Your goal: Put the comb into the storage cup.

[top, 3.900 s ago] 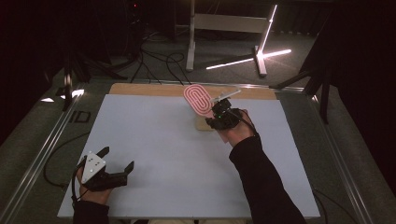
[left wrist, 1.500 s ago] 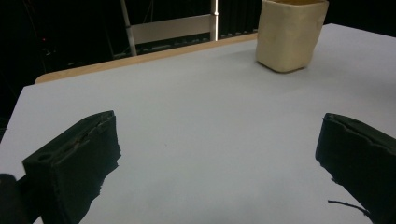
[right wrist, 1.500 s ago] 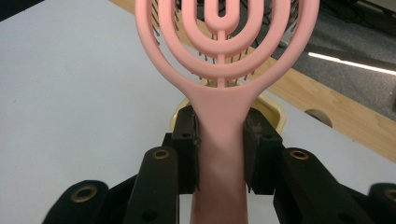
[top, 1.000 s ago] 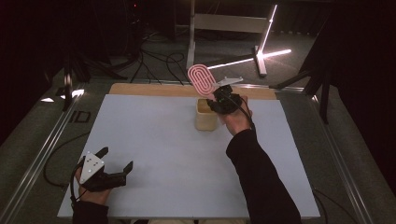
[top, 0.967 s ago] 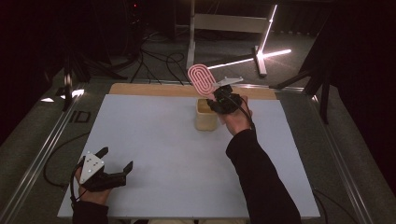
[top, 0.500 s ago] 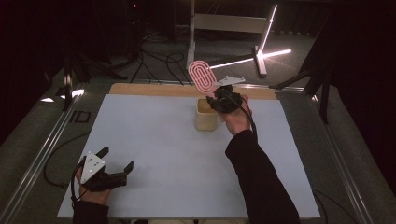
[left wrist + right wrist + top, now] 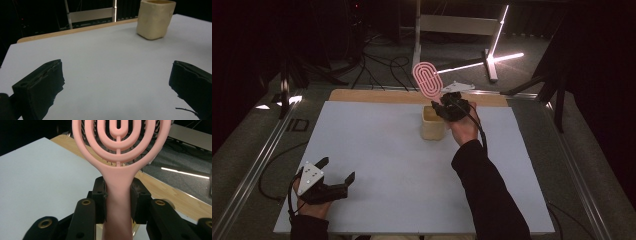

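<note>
A matte white table (image 7: pixel 377 150) with a wooden far edge carries a cream, rounded-square cup (image 7: pixel 432 123) near its far middle. Just above the cup, the right gripper (image 7: pixel 447 102) clamps the smooth handle of a pink hairbrush (image 7: pixel 427 79), its looped oval head raised upright. At the near left, the left gripper (image 7: pixel 334 175) rests with jaws spread wide, holding nothing.

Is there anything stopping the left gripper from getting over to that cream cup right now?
Probably not. The left gripper sits open and holds nothing, and only bare table lies between it and the cream cup. The right gripper, clamping the pink brush, is at the cup's far side, so it might crowd things there.
</note>
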{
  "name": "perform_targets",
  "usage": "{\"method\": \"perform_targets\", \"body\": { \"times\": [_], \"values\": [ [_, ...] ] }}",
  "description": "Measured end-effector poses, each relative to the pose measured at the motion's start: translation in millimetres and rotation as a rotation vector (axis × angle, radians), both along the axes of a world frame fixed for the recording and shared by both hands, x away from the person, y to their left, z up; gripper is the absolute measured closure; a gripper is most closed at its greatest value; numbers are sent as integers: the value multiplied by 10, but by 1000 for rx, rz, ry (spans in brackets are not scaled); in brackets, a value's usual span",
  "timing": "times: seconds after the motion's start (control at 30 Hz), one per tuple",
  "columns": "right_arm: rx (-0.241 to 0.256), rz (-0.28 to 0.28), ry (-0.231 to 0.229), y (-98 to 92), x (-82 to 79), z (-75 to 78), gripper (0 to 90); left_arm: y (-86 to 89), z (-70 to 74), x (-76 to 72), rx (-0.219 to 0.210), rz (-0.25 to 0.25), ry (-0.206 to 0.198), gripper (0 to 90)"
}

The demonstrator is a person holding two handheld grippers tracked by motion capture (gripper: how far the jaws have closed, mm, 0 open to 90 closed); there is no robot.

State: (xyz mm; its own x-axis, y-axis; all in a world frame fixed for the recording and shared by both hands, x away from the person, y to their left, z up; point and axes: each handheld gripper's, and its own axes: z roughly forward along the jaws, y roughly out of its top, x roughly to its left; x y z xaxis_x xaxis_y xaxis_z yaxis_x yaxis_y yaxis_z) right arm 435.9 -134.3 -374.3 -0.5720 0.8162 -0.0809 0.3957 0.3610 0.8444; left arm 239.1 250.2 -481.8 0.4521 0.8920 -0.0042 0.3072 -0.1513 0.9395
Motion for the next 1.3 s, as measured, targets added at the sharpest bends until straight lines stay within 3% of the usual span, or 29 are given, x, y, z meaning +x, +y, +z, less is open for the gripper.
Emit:
{"method": "perform_targets", "body": {
  "times": [0.13,0.3,0.5,0.63,0.9,1.03,1.3],
  "values": [
    [11,-1,-11,12,-5,-21,698,7,39,48,-42,8,2,1],
    [19,-2,-23,16,-7,-31,698,-41,109,117,-40,7,0,1],
    [29,2,-50,33,-16,-21,699,-159,297,339,-82,-1,2,1],
    [39,4,-63,54,-28,-22,699,-295,487,571,-112,-28,-5,1],
    [50,14,-86,86,-58,-45,699,-545,722,867,-114,-70,-21,1],
    [53,17,-90,96,-76,-64,699,-628,778,993,-107,-72,-14,1],
    [56,21,-99,94,-88,-75,699,-743,859,1178,-134,-82,3,1]
  ]
}}
